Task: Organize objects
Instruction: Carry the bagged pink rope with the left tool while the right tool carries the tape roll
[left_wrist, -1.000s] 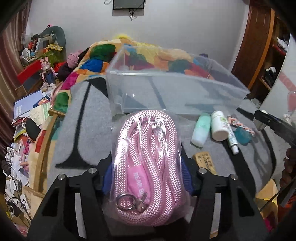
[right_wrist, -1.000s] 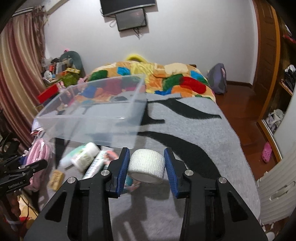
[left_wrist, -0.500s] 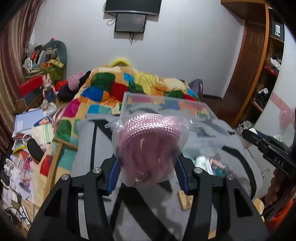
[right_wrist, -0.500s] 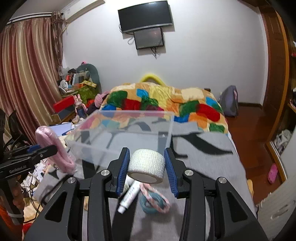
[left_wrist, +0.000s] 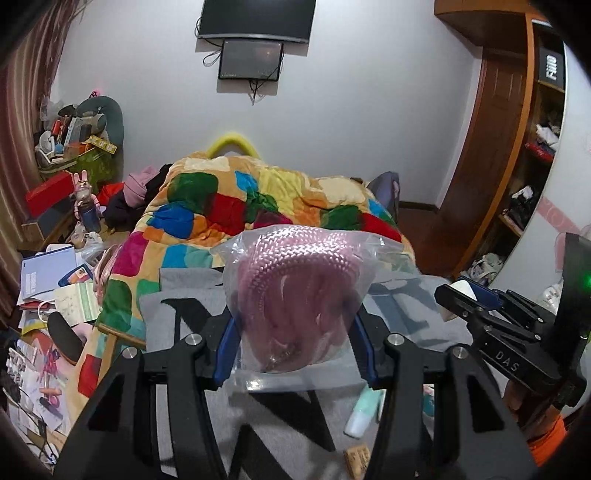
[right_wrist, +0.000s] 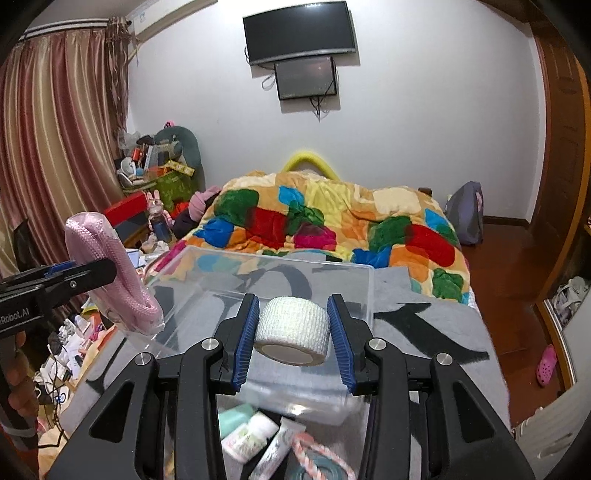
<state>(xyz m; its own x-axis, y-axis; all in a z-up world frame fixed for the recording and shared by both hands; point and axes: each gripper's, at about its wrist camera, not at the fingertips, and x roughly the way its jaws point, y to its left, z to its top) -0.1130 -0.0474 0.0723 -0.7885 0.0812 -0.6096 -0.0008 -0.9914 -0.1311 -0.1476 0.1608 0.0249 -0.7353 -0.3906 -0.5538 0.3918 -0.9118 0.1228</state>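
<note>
My left gripper (left_wrist: 295, 332) is shut on a pink rope in a clear plastic bag (left_wrist: 295, 295), held up above the grey blanket (left_wrist: 177, 317). It also shows at the left of the right wrist view (right_wrist: 110, 273). My right gripper (right_wrist: 291, 328) is shut on a white bandage roll (right_wrist: 291, 325), raised over the near wall of a clear plastic bin (right_wrist: 266, 269). The right gripper shows at the right edge of the left wrist view (left_wrist: 476, 299).
Below the right gripper lie a mint bottle (right_wrist: 236, 413), a white bottle (right_wrist: 247, 435), a tube (right_wrist: 277, 450) and a pink-and-teal rope toy (right_wrist: 317, 461). A colourful quilt (right_wrist: 332, 221) lies beyond the bin. Clutter (left_wrist: 48, 295) fills the floor at left.
Both grippers have risen and tilted up, each keeping its load. The bin and the small items have dropped lower in both views, and the right gripper has come closer to the bin.
</note>
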